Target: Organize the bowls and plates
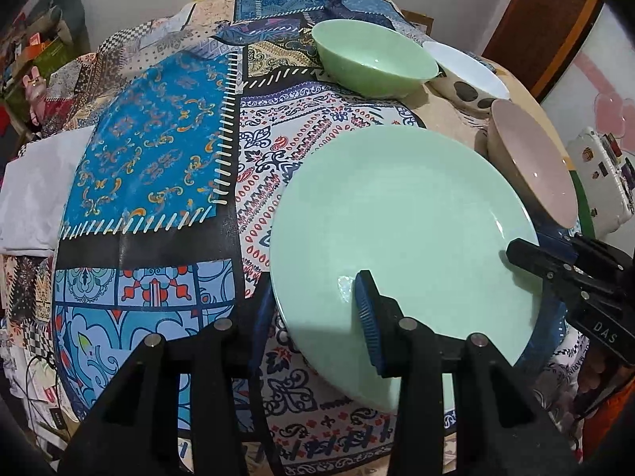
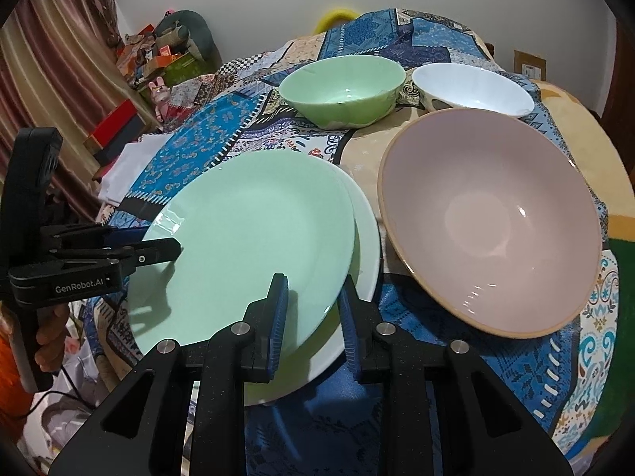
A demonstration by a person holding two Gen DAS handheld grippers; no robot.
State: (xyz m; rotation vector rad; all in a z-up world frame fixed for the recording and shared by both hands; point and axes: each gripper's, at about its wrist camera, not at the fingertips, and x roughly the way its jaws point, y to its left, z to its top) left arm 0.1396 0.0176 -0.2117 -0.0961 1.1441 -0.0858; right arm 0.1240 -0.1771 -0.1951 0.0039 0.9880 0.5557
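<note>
Patchwork tablecloth [image 2: 587, 357]; two plates [image 2: 246, 238]; three bowls [image 2: 492, 230].

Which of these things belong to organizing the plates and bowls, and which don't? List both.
Job: green plate, white plate under it, pink bowl, green bowl, white spotted bowl.
Lying about: folded white cloth, pink rabbit toy, boxes.

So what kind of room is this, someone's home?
Probably a lived-in home: a table under a patchwork tablecloth, curtains by the wall, and a shelf cluttered with boxes and toys.
</note>
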